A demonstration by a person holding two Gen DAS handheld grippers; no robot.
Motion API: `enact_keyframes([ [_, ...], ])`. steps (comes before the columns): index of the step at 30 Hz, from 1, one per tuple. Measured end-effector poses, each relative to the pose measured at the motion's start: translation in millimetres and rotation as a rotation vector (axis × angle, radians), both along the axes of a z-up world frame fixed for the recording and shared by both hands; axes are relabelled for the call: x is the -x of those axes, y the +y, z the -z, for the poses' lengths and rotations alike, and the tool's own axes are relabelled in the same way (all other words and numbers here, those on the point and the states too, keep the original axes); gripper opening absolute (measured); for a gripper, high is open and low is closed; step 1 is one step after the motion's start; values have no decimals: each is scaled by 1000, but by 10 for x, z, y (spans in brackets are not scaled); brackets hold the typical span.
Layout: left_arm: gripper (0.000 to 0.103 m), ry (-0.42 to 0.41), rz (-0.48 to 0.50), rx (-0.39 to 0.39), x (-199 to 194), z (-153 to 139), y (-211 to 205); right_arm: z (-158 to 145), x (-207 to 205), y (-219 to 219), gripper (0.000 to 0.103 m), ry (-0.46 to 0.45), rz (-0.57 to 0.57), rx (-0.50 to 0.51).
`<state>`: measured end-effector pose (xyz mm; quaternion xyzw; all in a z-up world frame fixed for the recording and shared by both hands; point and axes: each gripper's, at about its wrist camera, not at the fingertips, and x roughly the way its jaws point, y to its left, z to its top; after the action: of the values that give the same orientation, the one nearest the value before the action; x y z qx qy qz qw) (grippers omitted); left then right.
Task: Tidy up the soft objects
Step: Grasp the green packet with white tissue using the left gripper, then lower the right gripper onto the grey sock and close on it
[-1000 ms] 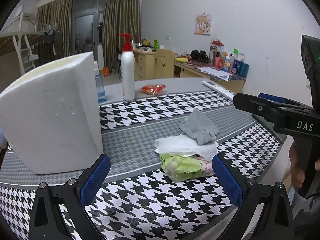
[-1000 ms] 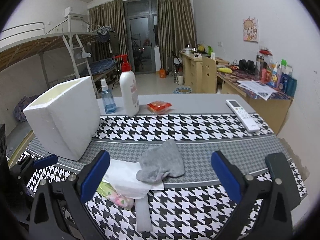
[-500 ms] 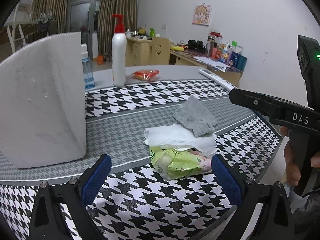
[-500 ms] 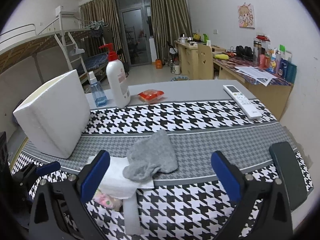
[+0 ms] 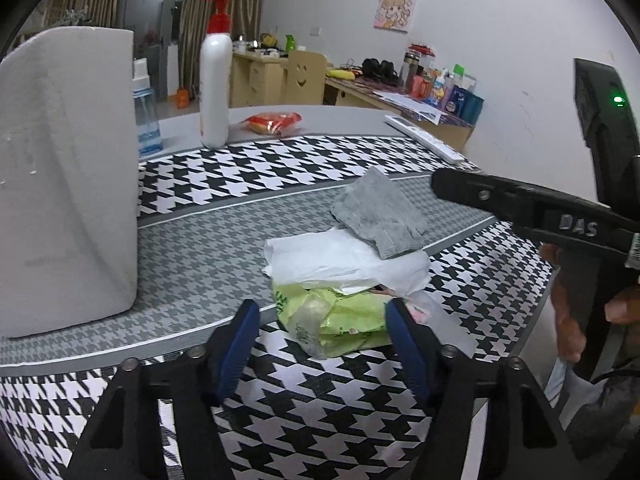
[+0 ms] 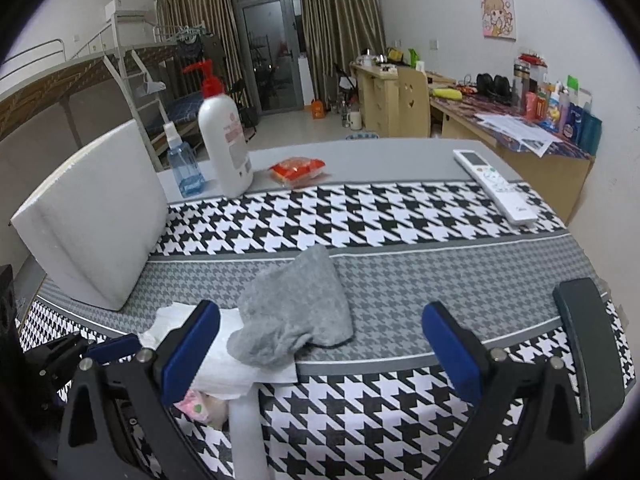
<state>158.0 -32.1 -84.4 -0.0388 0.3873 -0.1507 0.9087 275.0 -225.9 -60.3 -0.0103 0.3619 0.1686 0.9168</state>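
A green wet-wipe pack (image 5: 340, 320) lies near the table's front edge under a white tissue (image 5: 340, 258), with a grey sock (image 5: 378, 212) on top. My left gripper (image 5: 322, 334) is open, its blue pads on either side of the pack's near end, narrower than before. The right gripper's arm (image 5: 520, 204) reaches in from the right of this view. In the right wrist view my right gripper (image 6: 316, 344) is open and empty, just before the sock (image 6: 296, 316) and the tissue (image 6: 224, 364). The white foam box (image 6: 96, 216) stands at the left.
A white pump bottle (image 6: 224, 144), a blue spray bottle (image 6: 184, 164), an orange snack packet (image 6: 298, 170) and a white remote (image 6: 494, 186) lie at the table's far side. A white strip (image 6: 246, 432) lies at the front edge. Desks and a bunk bed stand behind.
My left gripper has moved forward and down to the wipe pack and its jaws have narrowed around it. My right gripper has moved closer and lower toward the sock.
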Motion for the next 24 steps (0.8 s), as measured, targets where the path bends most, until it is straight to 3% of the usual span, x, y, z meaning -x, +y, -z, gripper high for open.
enact_keyframes([
  [10,60,55,11,48,-107,43,20,57,-149,53,102,24,-14,3],
  [15,48,47,43,30,-96,56,-29,125,-226,122,102,48,-29,27],
  [19,47,48,45,31,-99,59,-37,157,-262,194,102,63,-62,27],
  [22,46,48,44,32,-104,62,-54,191,-320,222,88,89,-77,28],
  [24,46,49,45,35,-104,67,-55,219,-360,226,86,105,-83,23],
])
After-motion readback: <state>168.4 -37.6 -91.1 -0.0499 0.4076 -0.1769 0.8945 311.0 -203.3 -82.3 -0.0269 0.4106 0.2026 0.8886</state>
